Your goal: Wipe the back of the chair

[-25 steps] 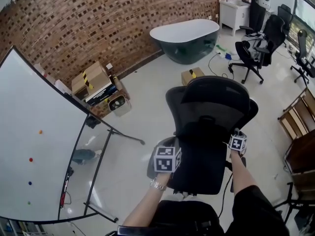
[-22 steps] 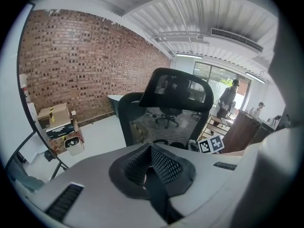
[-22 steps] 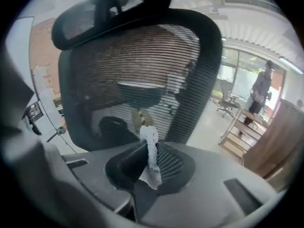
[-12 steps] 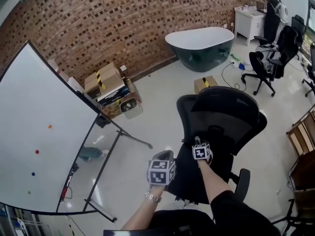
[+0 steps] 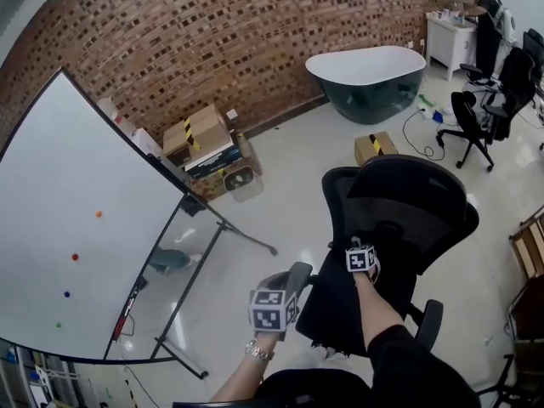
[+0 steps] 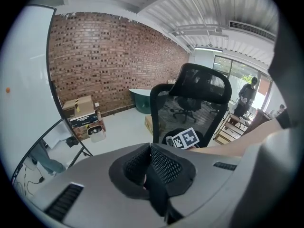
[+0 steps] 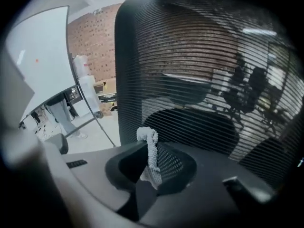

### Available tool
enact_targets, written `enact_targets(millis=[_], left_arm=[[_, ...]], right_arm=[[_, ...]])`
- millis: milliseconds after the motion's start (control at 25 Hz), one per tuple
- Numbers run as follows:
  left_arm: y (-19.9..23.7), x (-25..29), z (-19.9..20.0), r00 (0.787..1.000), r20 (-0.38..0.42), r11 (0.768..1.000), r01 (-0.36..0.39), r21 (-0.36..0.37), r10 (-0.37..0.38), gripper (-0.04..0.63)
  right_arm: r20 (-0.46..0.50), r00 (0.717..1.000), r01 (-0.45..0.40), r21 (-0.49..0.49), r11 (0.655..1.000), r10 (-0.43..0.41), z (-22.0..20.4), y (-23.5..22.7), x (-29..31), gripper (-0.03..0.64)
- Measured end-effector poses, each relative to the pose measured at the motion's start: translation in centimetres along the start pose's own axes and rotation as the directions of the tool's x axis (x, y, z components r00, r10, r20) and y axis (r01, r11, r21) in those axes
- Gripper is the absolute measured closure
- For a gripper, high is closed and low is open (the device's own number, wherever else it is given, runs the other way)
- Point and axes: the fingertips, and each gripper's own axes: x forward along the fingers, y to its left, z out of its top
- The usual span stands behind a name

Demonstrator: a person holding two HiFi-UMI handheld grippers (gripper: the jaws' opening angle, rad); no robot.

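Forward, right gripper (image 7: 151, 169), cloth (image 7: 151, 148) at chair back (image 7: 204, 75).

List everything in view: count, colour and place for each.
office chair: one, black mesh, centre, in front of the person
cloth: one, whitish, in the right gripper's jaws, close to the chair's mesh back
whiteboard: one, white on a black stand, left
bathtub: one, white inside, dark outside, by the brick wall
cardboard boxes: a stack, brown, against that wall
small box: one, brown with yellow-black tape, on the floor near the bathtub
other office chairs: at least two, black, far right
left gripper: jaws shut, left of the chair
right gripper: jaws shut on the cloth
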Motion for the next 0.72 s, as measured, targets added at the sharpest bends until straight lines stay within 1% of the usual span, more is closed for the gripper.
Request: enact_targets(millis=[200,280,320,400,520,600,720], left_arm=[[-2.4,1.5,0.6,0.999,-0.009,0.998,0.054,0.031,-0.054,0.6],[-3.8,1.9,0.8,0.996,-0.011,0.995,0.092,0.048,-0.092,0.599],[-4.8,2.3,1.0,0.993,-0.008,0.992,0.116,0.055,-0.116,0.599],[-6.9,3.0,1.4,0.987,-0.002,0.984,0.163,0.071,-0.163,0.6],[-9.5,3.9,1.5,0.975,-0.008,0.97,0.222,0.101,-0.223,0.599],[-11.1,4.4,1.6,0.968,-0.009,0.961,0.251,0.118,-0.252,0.6],[-13.2,4.7,2.2,0.958,-0.002,0.95,0.284,0.127,-0.286,0.6]], right_arm=[[-0.038,0.99,0.137,0.059,0.989,-0.134,-3.3,-6.9,-3.0,0.571],[-0.034,0.986,0.166,0.082,0.983,-0.164,-4.9,-9.7,-3.7,0.571],[-0.041,0.98,0.197,0.1,0.975,-0.193,-5.8,-11.7,-4.6,0.571],[-0.073,0.961,0.274,0.143,0.951,-0.266,-7.5,-16.0,-7.1,0.571],[-0.072,0.928,0.373,0.2,0.906,-0.366,-9.2,-21.7,-10.2,0.571],[-0.052,0.912,0.408,0.229,0.884,-0.407,-10.0,-25.2,-11.7,0.571],[-0.068,0.89,0.449,0.3,0.842,-0.451,-11.8,-28.8,-15.3,0.572]])
